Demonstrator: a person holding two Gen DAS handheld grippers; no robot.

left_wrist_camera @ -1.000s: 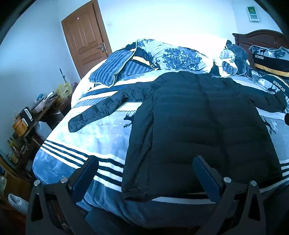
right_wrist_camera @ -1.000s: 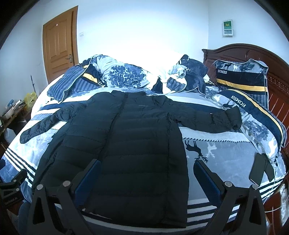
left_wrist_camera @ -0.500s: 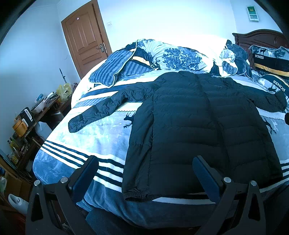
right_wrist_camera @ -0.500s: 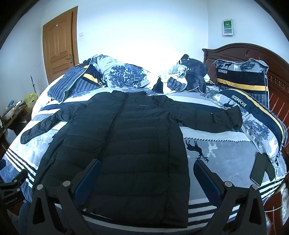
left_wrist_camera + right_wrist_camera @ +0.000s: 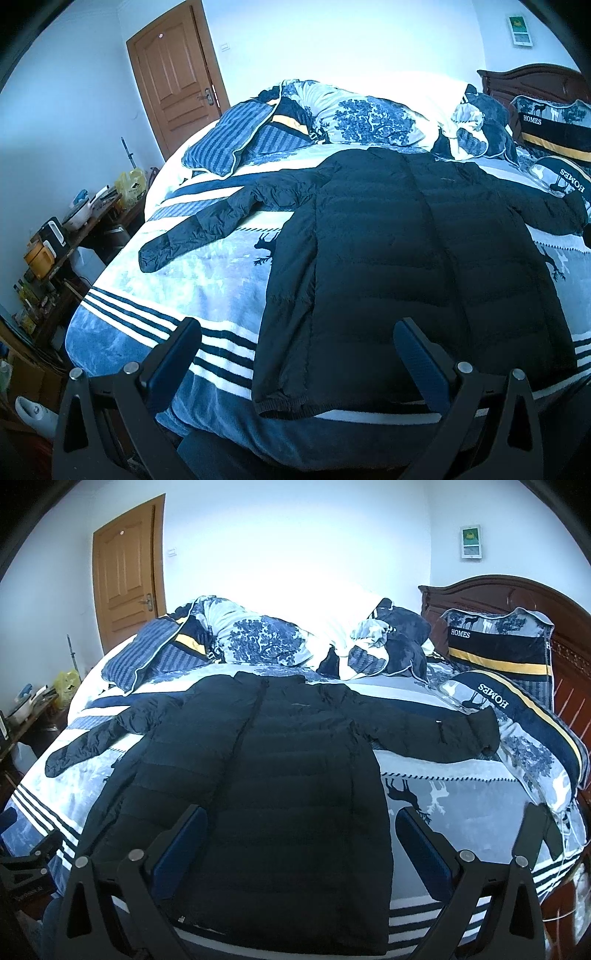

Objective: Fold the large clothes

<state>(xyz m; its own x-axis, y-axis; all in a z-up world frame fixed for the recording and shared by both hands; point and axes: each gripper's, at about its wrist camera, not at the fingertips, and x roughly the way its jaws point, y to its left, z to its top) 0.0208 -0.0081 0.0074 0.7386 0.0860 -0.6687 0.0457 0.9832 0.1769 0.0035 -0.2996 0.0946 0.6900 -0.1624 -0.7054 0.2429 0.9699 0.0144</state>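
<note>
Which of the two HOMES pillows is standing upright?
The HOMES pillow against the headboard stands upright, its lettering level. The other HOMES pillow lies flat on the bed in front of it, lettering turned upside down.

Cool, bluish indoor light, strong fisheye bend

The wall [image 5: 295,546] behind the bedding [image 5: 332,602] glares white and bleaches its top edge. The dark jacket [image 5: 280,775] loses detail in shadow. Corners vignette to black; straight lines bow near the rim. Focus is fairly sharp.
</note>
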